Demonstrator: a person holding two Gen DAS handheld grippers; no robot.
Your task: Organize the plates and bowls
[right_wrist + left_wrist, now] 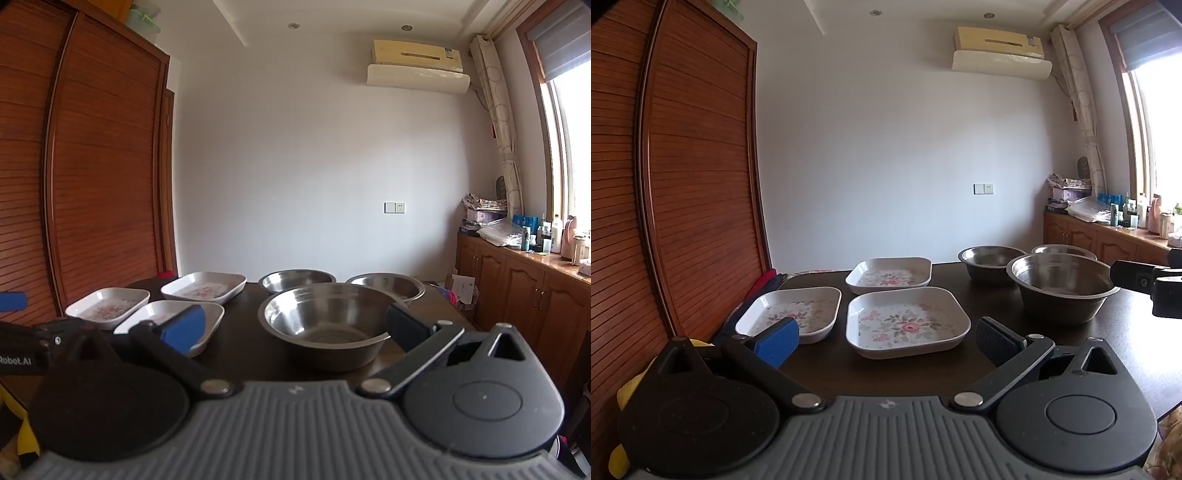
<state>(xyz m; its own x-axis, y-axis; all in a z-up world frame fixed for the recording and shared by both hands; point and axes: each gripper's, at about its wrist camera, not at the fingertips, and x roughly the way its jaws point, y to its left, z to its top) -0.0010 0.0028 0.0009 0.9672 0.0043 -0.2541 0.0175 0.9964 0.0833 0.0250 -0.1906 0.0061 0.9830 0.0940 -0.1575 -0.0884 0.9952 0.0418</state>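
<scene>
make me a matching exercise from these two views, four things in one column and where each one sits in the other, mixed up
Things:
1. nearest floral plate
2. largest steel bowl
3. air conditioner
4. louvred wooden wardrobe

Places:
A. high on the back wall, near the curtain
B. standing left of the table
C. on the table straight ahead of the open left tool
D. on the table straight ahead of the open right tool

Pairs: 1-C, 2-D, 3-A, 4-B
</scene>
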